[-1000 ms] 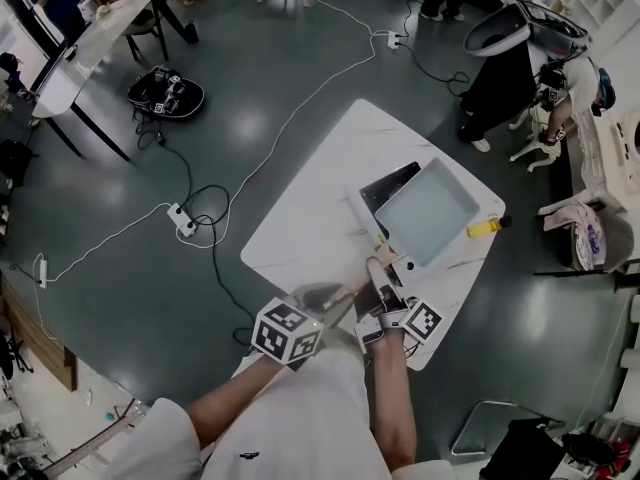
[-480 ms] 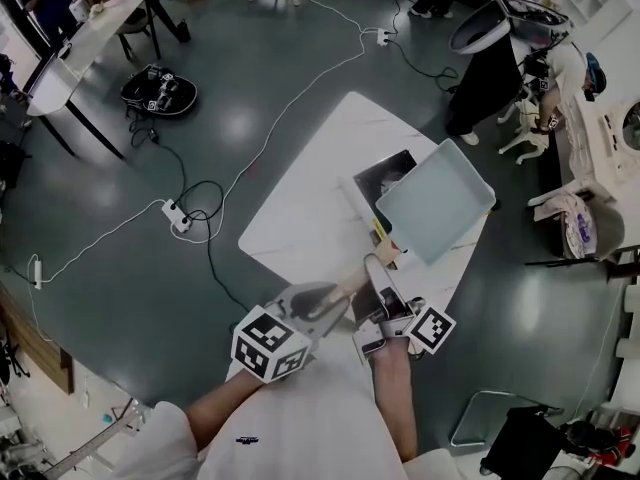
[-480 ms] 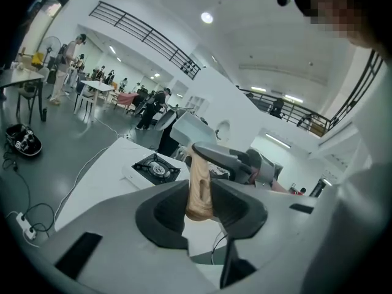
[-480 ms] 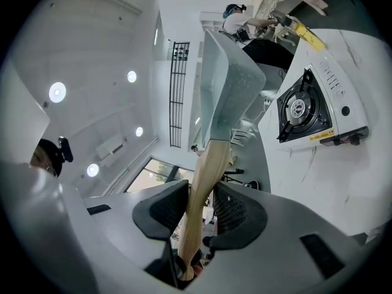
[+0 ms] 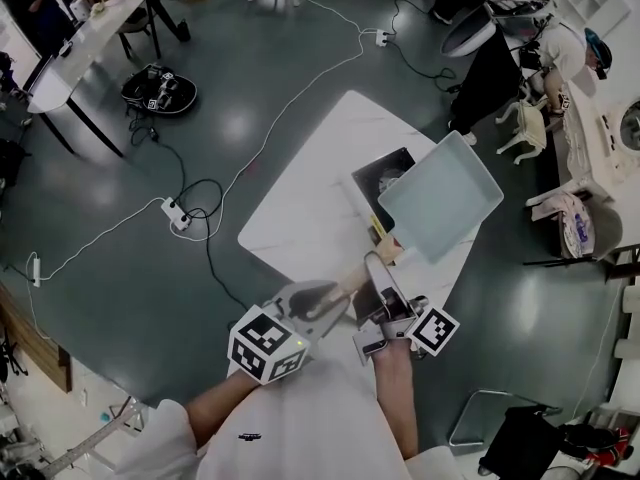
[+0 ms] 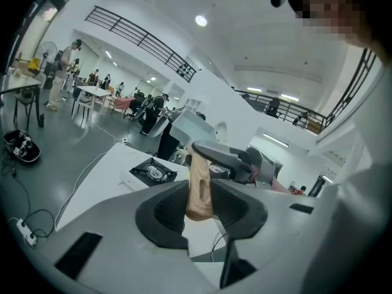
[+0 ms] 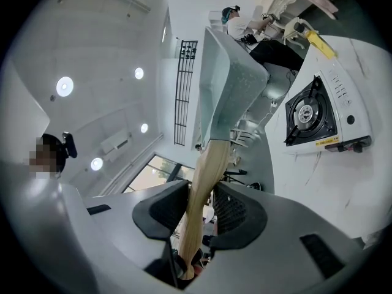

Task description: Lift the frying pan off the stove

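A pale square frying pan [image 5: 440,196] hangs in the air, tilted, above and to the right of the black-topped gas stove [image 5: 385,180] on the white table. Its wooden handle [image 5: 378,260] runs back toward me. My left gripper [image 5: 338,294] is shut on the end of the handle [image 6: 199,188]. My right gripper [image 5: 376,273] is shut on the handle [image 7: 199,195] a little further up, its jaws pressed on both sides. In the right gripper view the pan [image 7: 229,84] rises steeply over the stove [image 7: 315,115]. The burner [image 6: 153,171] stands bare.
The stove sits on a white marble-look table [image 5: 300,218]. A yellow object [image 7: 320,43] lies on the table beyond the stove. Cables and a power strip [image 5: 180,216] lie on the dark floor to the left. A person [image 5: 500,48] stands past the table's far corner.
The pan has risen and swung toward the upper right, tilting more steeply and uncovering more of the stove. Both grippers stay on the handle.
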`<state>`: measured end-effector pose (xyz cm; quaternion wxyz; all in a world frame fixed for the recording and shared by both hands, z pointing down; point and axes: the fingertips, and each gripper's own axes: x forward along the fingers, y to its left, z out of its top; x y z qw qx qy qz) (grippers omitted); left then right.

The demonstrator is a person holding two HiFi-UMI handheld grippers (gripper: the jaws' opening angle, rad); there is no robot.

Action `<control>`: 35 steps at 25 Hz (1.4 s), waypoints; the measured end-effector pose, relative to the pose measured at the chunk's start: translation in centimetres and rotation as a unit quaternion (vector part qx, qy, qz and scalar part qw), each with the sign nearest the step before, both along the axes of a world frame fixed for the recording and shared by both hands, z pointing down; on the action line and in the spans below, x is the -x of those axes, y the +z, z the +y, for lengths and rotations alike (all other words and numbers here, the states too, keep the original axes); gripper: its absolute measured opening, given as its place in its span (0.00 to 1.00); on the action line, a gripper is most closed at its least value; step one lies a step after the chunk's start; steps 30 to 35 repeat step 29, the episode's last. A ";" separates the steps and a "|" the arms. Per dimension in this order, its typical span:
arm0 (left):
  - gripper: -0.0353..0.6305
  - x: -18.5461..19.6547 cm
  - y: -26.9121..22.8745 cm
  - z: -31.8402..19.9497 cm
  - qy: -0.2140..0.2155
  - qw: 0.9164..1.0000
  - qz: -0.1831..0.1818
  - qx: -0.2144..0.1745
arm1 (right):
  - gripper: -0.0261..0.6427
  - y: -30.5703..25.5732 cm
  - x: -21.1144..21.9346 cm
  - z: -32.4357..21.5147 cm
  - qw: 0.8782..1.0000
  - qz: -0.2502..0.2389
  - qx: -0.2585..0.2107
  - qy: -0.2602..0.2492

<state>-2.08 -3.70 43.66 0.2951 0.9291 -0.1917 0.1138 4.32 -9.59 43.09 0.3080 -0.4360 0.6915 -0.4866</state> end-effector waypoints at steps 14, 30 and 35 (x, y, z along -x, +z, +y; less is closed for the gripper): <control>0.21 0.0 -0.1 0.4 0.003 1.000 -0.003 -0.006 | 0.22 -0.1 0.0 0.4 1.000 -0.005 -0.004 0.002; 0.21 -0.3 0.4 0.3 0.003 1.000 -0.004 -0.003 | 0.22 0.5 -0.3 0.3 1.000 -0.008 0.002 -0.001; 0.21 -0.3 0.4 0.3 0.003 1.000 -0.004 -0.003 | 0.22 0.5 -0.3 0.3 1.000 -0.008 0.002 -0.001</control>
